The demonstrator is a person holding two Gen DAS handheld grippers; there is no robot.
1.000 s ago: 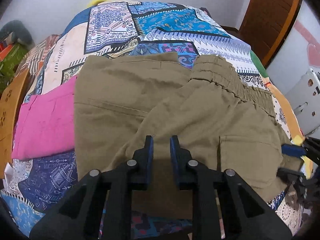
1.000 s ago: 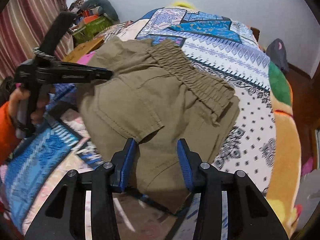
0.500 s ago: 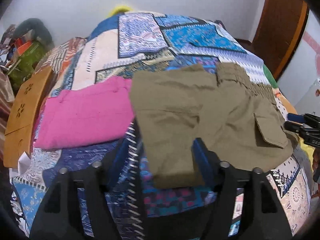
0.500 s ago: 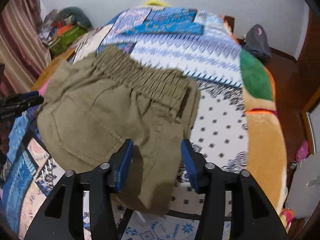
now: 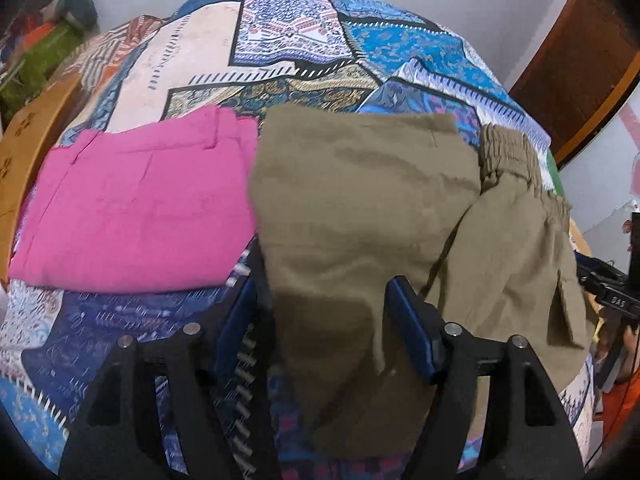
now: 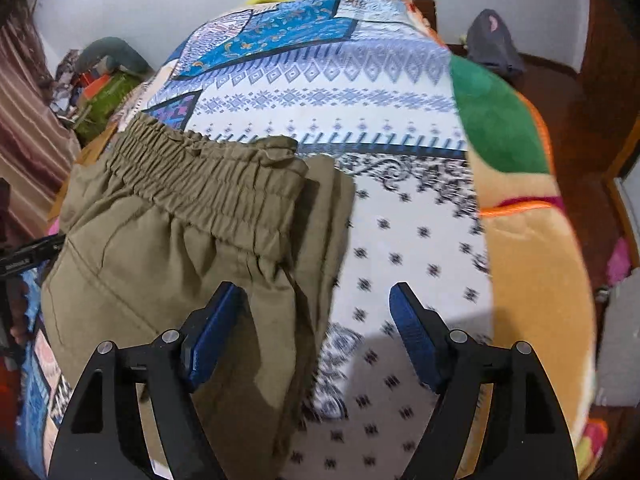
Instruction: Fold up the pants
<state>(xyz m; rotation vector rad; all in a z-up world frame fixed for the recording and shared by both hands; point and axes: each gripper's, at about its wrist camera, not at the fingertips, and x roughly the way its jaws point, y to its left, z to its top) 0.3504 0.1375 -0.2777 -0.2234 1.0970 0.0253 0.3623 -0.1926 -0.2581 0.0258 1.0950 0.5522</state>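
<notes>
Olive-khaki pants (image 5: 360, 208) lie folded on the patchwork bedspread (image 5: 280, 32), elastic waistband at the right. My left gripper (image 5: 320, 304) is open and empty above the pants' near left edge. In the right wrist view the pants (image 6: 160, 256) show their gathered waistband (image 6: 208, 176). My right gripper (image 6: 316, 312) is open and empty above the pants' right edge, one finger over cloth, the other over the bedspread (image 6: 420, 240). The right gripper's body also shows in the left wrist view (image 5: 612, 284).
Folded pink pants (image 5: 136, 208) lie just left of the khaki ones. A wooden bed frame (image 5: 24, 136) and piled clutter (image 5: 36, 40) are at the left. A wooden door (image 5: 580, 60) is at the right. A grey bag (image 6: 494, 46) sits on the floor beyond the bed.
Both grippers let go of the pants and opened wide. They pulled back from the cloth, the left swinging left so the pink pants came into view, the right swinging right.
</notes>
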